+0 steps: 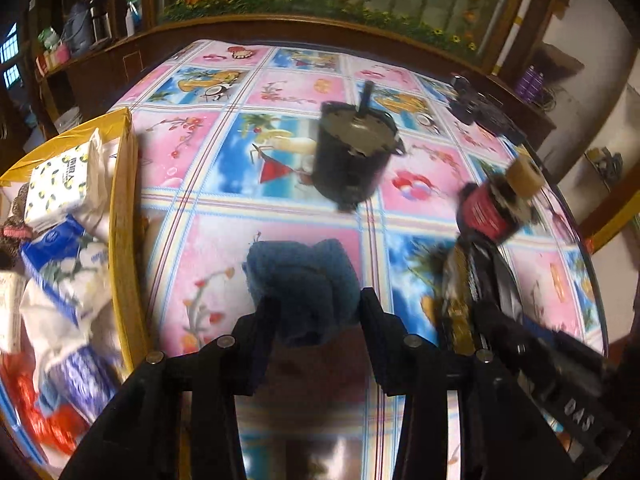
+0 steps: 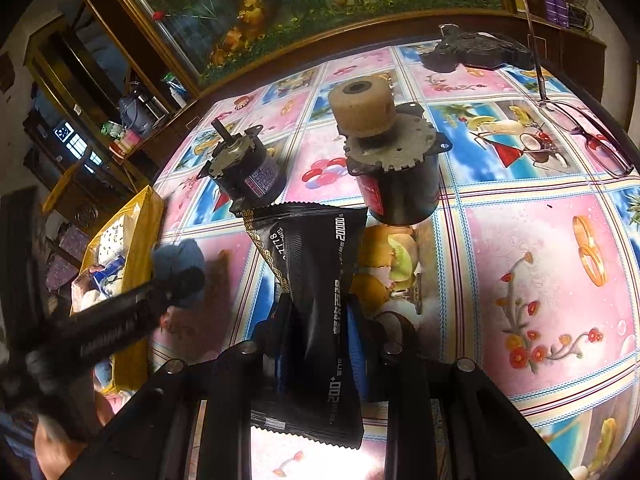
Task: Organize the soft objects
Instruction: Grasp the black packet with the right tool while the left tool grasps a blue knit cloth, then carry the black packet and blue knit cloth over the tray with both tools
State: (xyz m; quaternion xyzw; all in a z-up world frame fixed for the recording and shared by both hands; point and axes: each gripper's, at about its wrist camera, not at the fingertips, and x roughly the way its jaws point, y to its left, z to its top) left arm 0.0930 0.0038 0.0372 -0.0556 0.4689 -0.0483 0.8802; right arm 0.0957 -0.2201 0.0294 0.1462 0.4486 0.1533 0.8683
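The left gripper [image 1: 316, 320] is clenched on a soft dark-blue fuzzy cloth bundle [image 1: 304, 276], which bulges out ahead of the black fingers [image 1: 260, 328] just above the glossy floral-and-fruit patterned tablecloth [image 1: 200, 184]. The right gripper [image 2: 320, 320] is clamped on a flat black foil pouch with white printed text [image 2: 316, 280]; the pouch stands between the fingers with its serrated top edge pointing toward the two motors.

Taking the yellow open-topped box [image 1: 124, 216] as the landmark: it sits at the tablecloth's left edge, filled with soft packets — a white tissue pack with a lemon print [image 1: 60, 184], blue-and-white wrapped packs [image 1: 56, 256] and something red [image 1: 44, 416] nearest the camera. The blue bundle is to the right of the box, near it but apart. The black pouch lies further right of the box, beyond the bundle.

Further from the box, a black cylindrical gear motor with a bare shaft [image 1: 352, 152] stands upright on the cloth. Right of it stands a second black motor with a red label and a tan plastic wheel on top [image 2: 384, 156]. Farthest from the box, by the far right edge, lie a black gadget [image 2: 476, 52] and a pair of thin-framed eyeglasses [image 2: 588, 140] — both resting on the cloth.
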